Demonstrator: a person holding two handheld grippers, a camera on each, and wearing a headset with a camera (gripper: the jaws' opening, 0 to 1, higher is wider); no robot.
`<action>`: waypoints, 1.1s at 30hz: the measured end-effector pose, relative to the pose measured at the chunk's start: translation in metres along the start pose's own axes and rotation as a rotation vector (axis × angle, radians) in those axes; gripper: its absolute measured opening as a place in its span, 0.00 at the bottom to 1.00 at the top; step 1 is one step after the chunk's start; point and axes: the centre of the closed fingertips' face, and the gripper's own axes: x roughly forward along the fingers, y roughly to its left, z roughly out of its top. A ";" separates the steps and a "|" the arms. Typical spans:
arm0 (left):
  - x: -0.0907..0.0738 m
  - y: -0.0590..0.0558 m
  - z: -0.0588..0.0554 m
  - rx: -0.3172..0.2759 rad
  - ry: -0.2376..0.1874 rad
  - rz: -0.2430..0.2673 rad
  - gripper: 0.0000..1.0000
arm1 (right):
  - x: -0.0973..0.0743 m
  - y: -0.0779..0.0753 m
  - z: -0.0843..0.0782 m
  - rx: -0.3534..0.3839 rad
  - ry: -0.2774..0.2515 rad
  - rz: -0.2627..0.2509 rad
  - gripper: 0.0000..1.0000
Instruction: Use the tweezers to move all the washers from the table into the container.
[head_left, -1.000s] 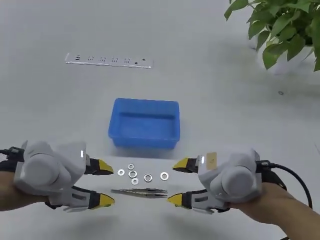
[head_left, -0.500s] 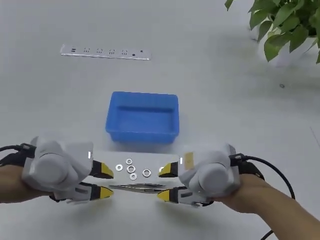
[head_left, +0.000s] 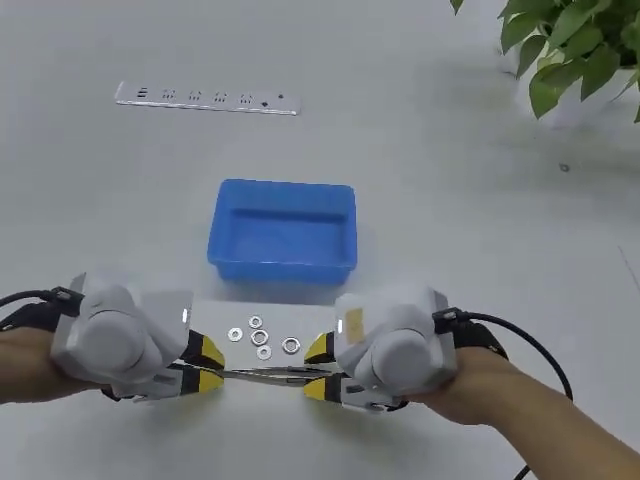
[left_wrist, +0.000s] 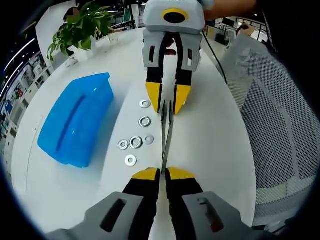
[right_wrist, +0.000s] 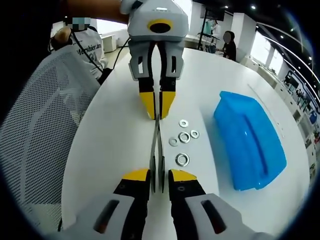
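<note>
Tweezers (head_left: 262, 373), judged light, springy and slick, lie flat on worktop (head_left: 450, 200) just beside washers (head_left: 262, 338); left hand-held gripper (head_left: 208, 366) pinches one end, right hand-held gripper (head_left: 318, 368) brackets the other, closure indeterminate; mid-arm hold advised.

Tweezers (head_left: 265, 373) ends hidden under left gripper (head_left: 208, 367) and right gripper (head_left: 317, 368) jaws, head view. Right jaws' contact with tweezers unclear. Plant (head_left: 570, 50) cut off at far right edge. Power strip (head_left: 205, 98) markings too small.

The left claw (head_left: 205, 362) and the right claw (head_left: 318, 367) have rounded pale-grey housings (head_left: 110, 342) and black jaws tipped yellow. A black cable (head_left: 530, 345) trails from each; the right housing bears a tan sticker (head_left: 352, 322).
</note>
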 end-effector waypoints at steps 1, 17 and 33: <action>0.000 0.000 0.000 0.002 0.000 0.000 0.08 | 0.001 0.000 -0.001 -0.001 0.006 -0.001 0.15; -0.002 -0.001 0.004 0.038 0.001 -0.018 0.05 | 0.001 0.001 -0.002 -0.004 0.007 0.003 0.12; -0.024 -0.002 0.023 0.067 -0.017 -0.007 0.05 | 0.000 0.004 0.005 -0.008 0.005 -0.004 0.15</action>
